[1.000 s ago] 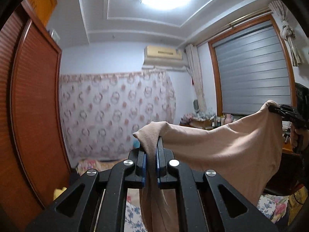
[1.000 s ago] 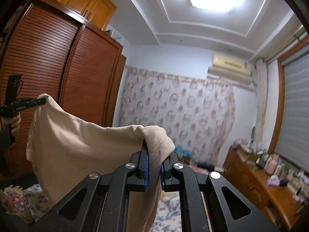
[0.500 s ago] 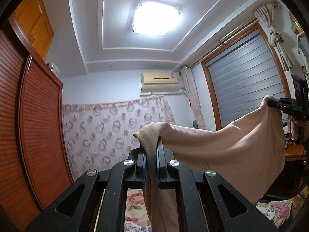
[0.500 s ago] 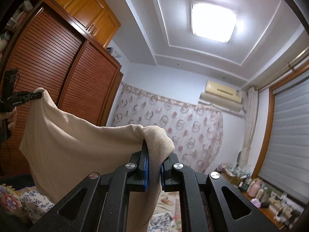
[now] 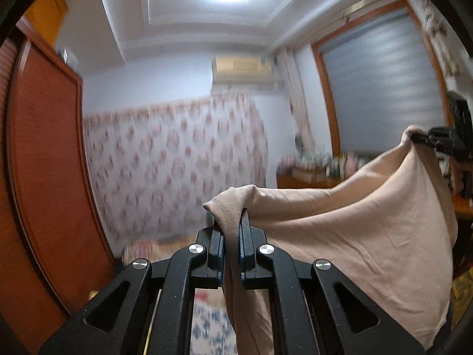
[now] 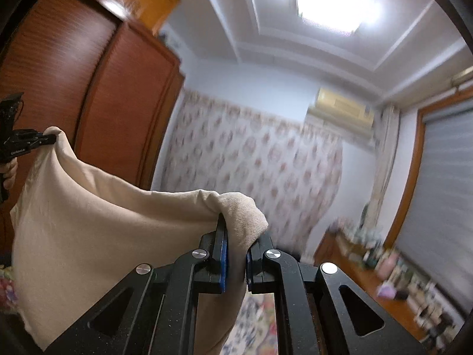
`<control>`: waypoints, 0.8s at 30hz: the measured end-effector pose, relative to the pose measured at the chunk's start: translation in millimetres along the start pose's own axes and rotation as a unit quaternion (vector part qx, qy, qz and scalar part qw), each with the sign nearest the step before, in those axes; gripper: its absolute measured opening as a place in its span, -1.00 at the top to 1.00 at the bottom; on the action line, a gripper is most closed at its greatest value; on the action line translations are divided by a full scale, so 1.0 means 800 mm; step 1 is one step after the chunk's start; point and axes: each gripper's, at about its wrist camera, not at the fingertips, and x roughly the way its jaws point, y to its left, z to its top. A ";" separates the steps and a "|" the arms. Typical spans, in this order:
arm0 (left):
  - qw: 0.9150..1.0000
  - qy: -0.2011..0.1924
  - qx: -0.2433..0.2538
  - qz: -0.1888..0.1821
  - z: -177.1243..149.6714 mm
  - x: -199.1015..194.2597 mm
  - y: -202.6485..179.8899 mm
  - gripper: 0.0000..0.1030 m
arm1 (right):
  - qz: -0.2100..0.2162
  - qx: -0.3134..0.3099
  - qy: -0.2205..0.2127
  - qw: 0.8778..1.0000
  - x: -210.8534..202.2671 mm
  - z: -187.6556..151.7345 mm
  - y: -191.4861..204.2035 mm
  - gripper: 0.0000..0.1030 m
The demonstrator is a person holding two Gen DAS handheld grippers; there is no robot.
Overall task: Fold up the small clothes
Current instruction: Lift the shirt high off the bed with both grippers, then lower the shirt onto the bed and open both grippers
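Note:
A beige garment (image 5: pixel 354 236) hangs in the air, stretched between my two grippers. My left gripper (image 5: pixel 231 224) is shut on one top corner of it, and a fold of cloth bulges over the fingertips. In the left wrist view my right gripper (image 5: pixel 419 139) shows at the far right, pinching the other corner. The right wrist view mirrors this: my right gripper (image 6: pixel 236 230) is shut on the beige garment (image 6: pixel 103 230), and my left gripper (image 6: pixel 47 140) holds the far corner at the left edge, with a hand below it. The cloth sags between them.
A red-brown louvred wardrobe (image 5: pixel 44 177) stands on the left. A flowered curtain (image 5: pixel 177 171) covers the far wall under an air conditioner (image 5: pixel 242 66). A wooden dresser (image 6: pixel 384 281) with bottles runs along the right under a shuttered window (image 5: pixel 384 82). A floral bedspread (image 5: pixel 207 325) lies below.
Both views first tilted up toward the ceiling, then swung back down with blur. The garment stays gripped at both corners, stretched between the grippers.

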 end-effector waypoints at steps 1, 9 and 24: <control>1.000 0.019 -0.002 -0.001 -0.019 0.023 0.000 0.84 | 0.008 0.006 0.022 1.000 0.030 -0.022 0.002 0.82; 0.990 0.140 -0.031 0.002 -0.167 0.206 0.004 0.84 | 0.029 0.042 0.174 0.983 0.251 -0.212 0.040 0.82; 0.981 0.195 -0.023 -0.009 -0.199 0.223 -0.034 0.19 | 0.012 0.090 0.292 0.952 0.402 -0.225 0.053 0.07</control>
